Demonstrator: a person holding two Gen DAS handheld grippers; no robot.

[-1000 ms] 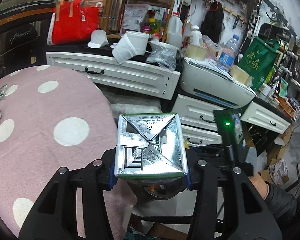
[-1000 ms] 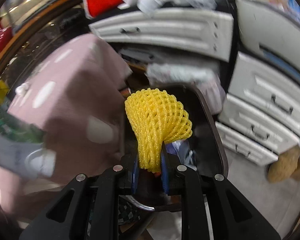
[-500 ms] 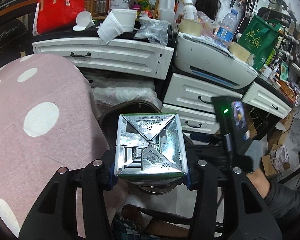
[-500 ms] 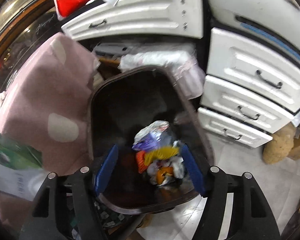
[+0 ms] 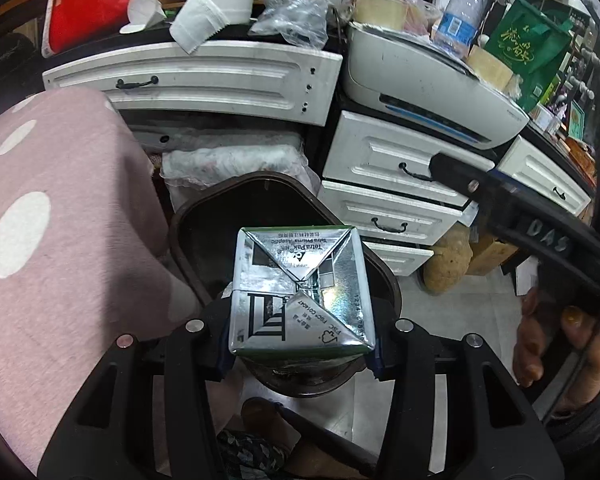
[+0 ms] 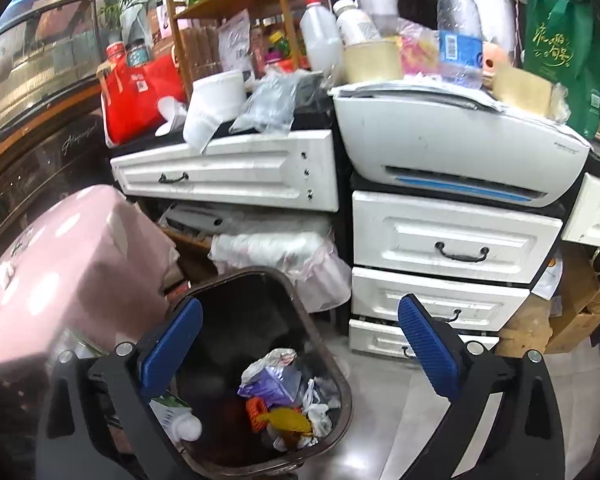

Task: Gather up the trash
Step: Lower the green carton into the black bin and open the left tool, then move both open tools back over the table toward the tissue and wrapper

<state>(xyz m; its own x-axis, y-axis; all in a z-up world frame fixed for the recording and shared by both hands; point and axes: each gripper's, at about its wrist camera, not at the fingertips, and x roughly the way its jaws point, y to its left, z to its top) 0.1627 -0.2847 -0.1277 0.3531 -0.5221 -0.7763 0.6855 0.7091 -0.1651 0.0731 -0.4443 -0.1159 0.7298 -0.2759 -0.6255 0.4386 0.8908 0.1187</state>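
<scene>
My left gripper [image 5: 300, 344] is shut on a silver and green drink carton [image 5: 300, 292], held bottom-forward right above the dark brown trash bin [image 5: 204, 204]. My right gripper [image 6: 300, 344] is open and empty, above and just behind the same bin [image 6: 332, 364]. The yellow foam net [image 6: 286, 420] lies in the bin among wrappers and plastic. The carton's capped end [image 6: 176, 420] shows at the lower left of the right wrist view. The right gripper's body [image 5: 540, 236] and the hand holding it show at the right of the left wrist view.
A pink polka-dot table [image 5: 60, 216] borders the bin on the left. White drawers [image 6: 452, 240], a printer [image 6: 460, 148] and a cluttered counter stand behind the bin. A white plastic bag [image 6: 284, 256] sits behind the bin. Cardboard boxes [image 6: 572, 312] are on the floor at right.
My right gripper opened and dropped the yellow foam net into the bin, then rose and tilted up. My left gripper carried the carton from over the table to above the bin.
</scene>
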